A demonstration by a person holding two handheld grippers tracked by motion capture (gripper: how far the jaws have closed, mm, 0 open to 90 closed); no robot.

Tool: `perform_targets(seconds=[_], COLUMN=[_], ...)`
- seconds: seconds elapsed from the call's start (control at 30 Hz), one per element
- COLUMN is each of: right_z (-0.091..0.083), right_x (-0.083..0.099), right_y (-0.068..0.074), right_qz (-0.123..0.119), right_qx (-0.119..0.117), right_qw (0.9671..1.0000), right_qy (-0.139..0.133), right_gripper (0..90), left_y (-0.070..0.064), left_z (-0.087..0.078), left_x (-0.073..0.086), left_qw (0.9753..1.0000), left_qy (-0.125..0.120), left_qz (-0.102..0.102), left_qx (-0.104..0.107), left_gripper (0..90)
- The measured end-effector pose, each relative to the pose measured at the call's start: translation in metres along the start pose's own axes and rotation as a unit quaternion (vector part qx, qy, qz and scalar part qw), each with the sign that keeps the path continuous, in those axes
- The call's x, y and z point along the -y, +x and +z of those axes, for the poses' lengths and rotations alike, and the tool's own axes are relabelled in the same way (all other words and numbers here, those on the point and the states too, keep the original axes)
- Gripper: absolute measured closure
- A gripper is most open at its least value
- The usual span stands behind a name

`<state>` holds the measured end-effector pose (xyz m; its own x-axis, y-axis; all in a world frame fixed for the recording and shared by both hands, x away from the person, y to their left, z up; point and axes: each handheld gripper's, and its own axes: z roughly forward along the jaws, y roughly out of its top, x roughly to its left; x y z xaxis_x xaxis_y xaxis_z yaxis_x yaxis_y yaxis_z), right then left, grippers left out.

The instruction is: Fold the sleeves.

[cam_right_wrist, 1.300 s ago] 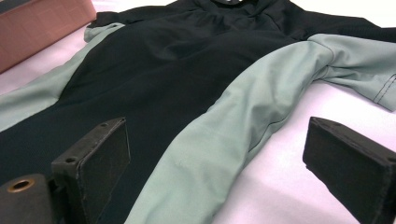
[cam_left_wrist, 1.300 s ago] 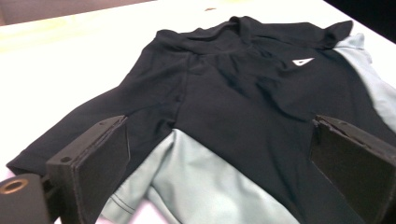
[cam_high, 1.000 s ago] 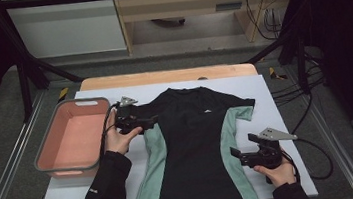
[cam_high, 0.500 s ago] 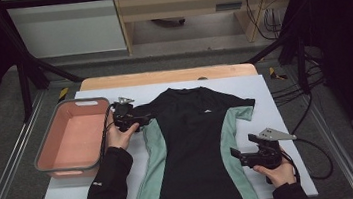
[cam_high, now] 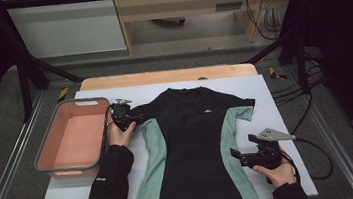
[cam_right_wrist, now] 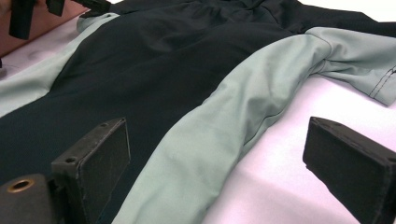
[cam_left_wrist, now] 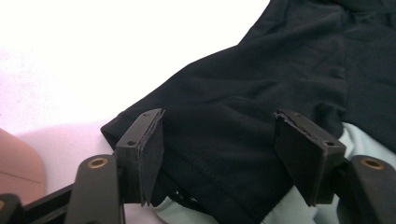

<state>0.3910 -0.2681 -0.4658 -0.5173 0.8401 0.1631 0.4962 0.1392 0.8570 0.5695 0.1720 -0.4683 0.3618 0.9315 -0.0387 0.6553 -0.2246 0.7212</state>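
I see the white table mat (cam_high: pixel 287 117) carrying a black shirt (cam_high: pixel 195 147) with green side panels, spread flat at the centre, collar far. Left of it sits the pink bin (cam_high: pixel 71 141). My left gripper (cam_left_wrist: pixel 219 154) straddles the left sleeve, jaws wide. My right gripper (cam_right_wrist: pixel 215 172) hovers at the near right edge, jaws wide.
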Motion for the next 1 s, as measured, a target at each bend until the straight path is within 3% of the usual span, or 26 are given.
perform_targets(seconds=[0.27,0.43,0.53,0.7,0.9,1.0], right_z=[0.0005,0.0005,0.0004,0.0004,-0.0002,-0.0001], right_x=[0.0004,0.0004,0.0003,0.0004,0.0002,0.0001], right_y=[-0.0004,0.0002,-0.0002,0.0002,-0.0001,-0.0002], right_qz=[-0.004,-0.004,-0.004,-0.005,-0.006,-0.005], right_qx=[0.002,0.002,0.002,0.003,0.002,0.003], right_qw=[1.0,1.0,1.0,1.0,1.0,1.0], right_qy=[0.004,0.003,0.003,0.003,0.003,0.002], right_gripper=[7.9,7.9,7.9,8.0,8.0,8.0], left_y=[0.0047,0.0068,0.0043,-0.001,-0.0012,-0.0012], left_z=[0.006,0.0047,0.004,0.0039,0.0033,0.0026], left_x=[0.003,0.0035,0.0045,0.0044,0.0035,0.0036], left_qw=[0.9999,0.9999,0.9995,0.9993,0.9995,0.9996], left_qy=[0.003,0.005,0.008,0.009,0.011,0.012], left_qz=[-0.009,-0.004,0.021,0.034,0.025,0.022], left_qx=[-0.006,-0.009,-0.02,-0.015,-0.014,-0.014], left_gripper=[36.1,47.4,54.2,67.0,81.9,84.3])
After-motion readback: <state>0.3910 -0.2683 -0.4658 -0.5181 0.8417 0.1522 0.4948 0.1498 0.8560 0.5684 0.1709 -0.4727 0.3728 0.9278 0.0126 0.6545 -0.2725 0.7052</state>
